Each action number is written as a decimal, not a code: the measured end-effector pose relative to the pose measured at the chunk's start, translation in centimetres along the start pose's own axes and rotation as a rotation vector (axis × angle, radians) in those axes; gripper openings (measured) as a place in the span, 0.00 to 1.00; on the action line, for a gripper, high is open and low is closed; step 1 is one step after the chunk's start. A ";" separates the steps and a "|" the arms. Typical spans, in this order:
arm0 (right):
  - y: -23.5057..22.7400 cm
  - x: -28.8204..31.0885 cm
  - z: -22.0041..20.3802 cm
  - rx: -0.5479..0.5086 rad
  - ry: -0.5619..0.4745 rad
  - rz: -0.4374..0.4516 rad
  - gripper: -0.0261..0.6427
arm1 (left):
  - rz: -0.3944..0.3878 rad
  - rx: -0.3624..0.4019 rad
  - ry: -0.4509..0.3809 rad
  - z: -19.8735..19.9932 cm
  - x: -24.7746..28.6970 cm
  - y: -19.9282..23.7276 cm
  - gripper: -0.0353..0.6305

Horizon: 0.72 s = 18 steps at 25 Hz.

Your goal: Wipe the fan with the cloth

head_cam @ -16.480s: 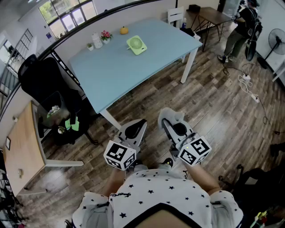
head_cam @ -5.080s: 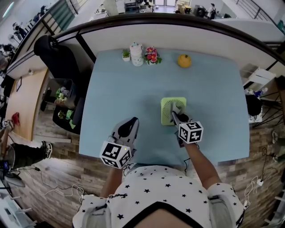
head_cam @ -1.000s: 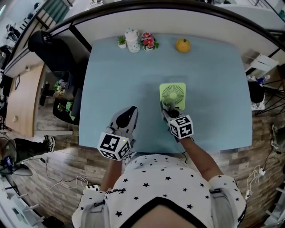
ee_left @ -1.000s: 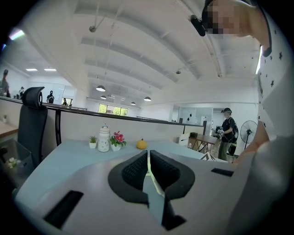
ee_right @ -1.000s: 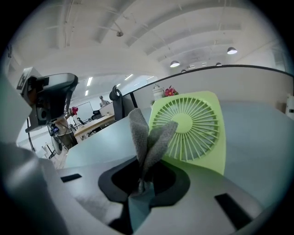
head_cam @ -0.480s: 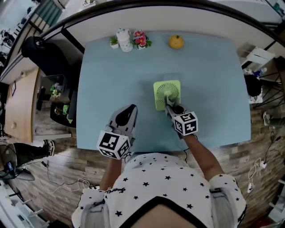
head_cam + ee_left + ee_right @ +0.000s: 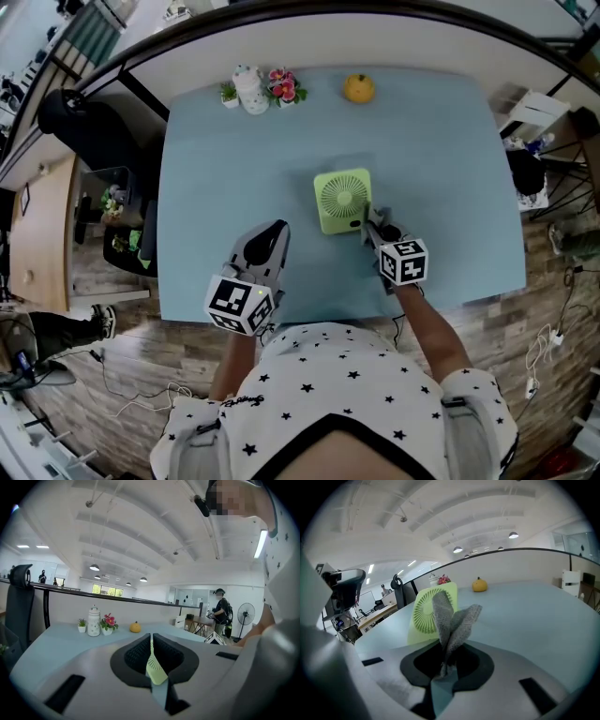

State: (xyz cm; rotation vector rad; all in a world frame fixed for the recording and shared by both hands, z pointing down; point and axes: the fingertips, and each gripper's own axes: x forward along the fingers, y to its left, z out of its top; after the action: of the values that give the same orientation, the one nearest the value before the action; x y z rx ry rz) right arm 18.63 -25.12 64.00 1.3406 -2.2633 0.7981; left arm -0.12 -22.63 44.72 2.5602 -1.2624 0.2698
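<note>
Light blue bench (image 7: 234, 178) seen from up top. The green fan (image 7: 342, 200) sits about mid-bench, grille facing the camera. The right tongs (image 7: 368, 216) are right at the fan's lower right corner. The left tongs (image 7: 277, 228) hang near the front edge, apart from the fan. Along the far edge there's a tiny plant (image 7: 228, 94), a white jar (image 7: 247, 89), pink flowers (image 7: 280, 85) and an orange fruit (image 7: 357, 88).
</note>
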 end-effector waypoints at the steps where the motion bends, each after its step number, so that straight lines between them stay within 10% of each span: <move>1: -0.1 -0.1 -0.1 0.004 0.001 -0.003 0.12 | -0.002 0.000 0.001 0.0 0.0 0.0 0.11; 18: 4.1 -3.4 8.6 0.049 -0.233 0.084 0.12 | -0.023 -0.005 -0.025 0.3 0.1 0.4 0.11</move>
State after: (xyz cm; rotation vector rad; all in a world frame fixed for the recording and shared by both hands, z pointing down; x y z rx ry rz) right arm 16.23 -26.83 54.33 1.4339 -2.5089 0.7636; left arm -0.34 -23.04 44.51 2.5799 -1.2404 0.2297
